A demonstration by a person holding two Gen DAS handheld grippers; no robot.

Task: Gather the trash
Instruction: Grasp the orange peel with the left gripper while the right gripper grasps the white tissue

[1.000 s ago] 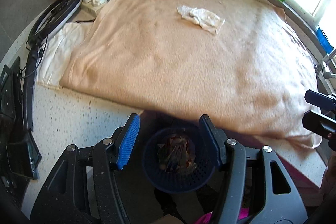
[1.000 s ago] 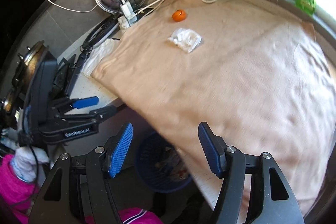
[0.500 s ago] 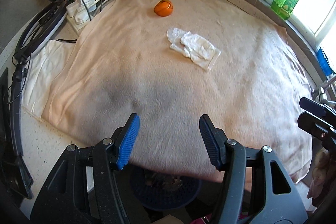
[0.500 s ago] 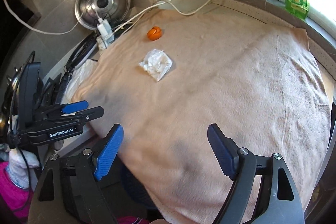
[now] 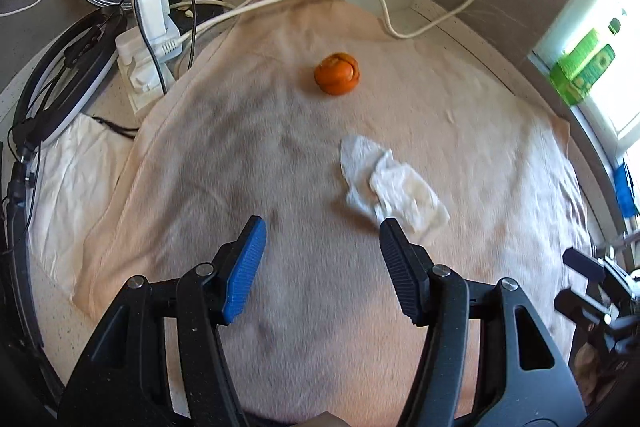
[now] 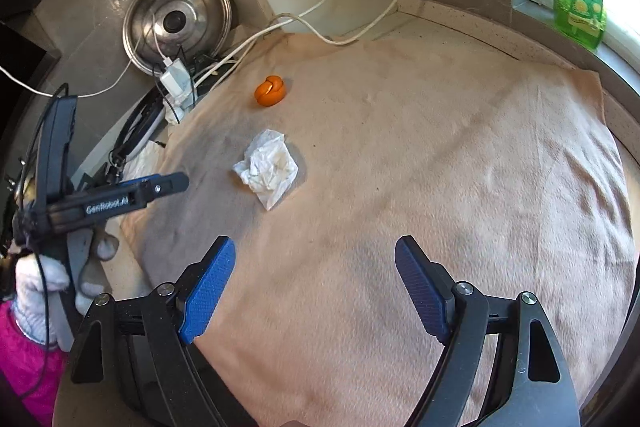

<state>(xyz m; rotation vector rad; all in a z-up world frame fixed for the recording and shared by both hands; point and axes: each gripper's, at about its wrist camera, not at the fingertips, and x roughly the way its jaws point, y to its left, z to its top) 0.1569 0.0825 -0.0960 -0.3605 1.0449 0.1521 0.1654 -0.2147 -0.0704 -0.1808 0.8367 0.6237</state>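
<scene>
Two grippers, left (image 5: 320, 259) and right (image 6: 316, 283), fingers spread wide over beige cloth (image 6: 440, 163), crumpled tissue (image 5: 390, 185), orange peel (image 5: 337, 73) beyond

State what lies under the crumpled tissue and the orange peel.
Both the crumpled tissue and the orange peel rest on the beige towel. The counter beneath them is covered by that towel.

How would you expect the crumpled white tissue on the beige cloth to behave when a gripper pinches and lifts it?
The crumpled tissue looks thin and creased, so it will probably squash flat between the fingers. Loose corners suggest it would droop, and it seems very light. On the fuzzy beige cloth it may drag rather than slide.
</scene>
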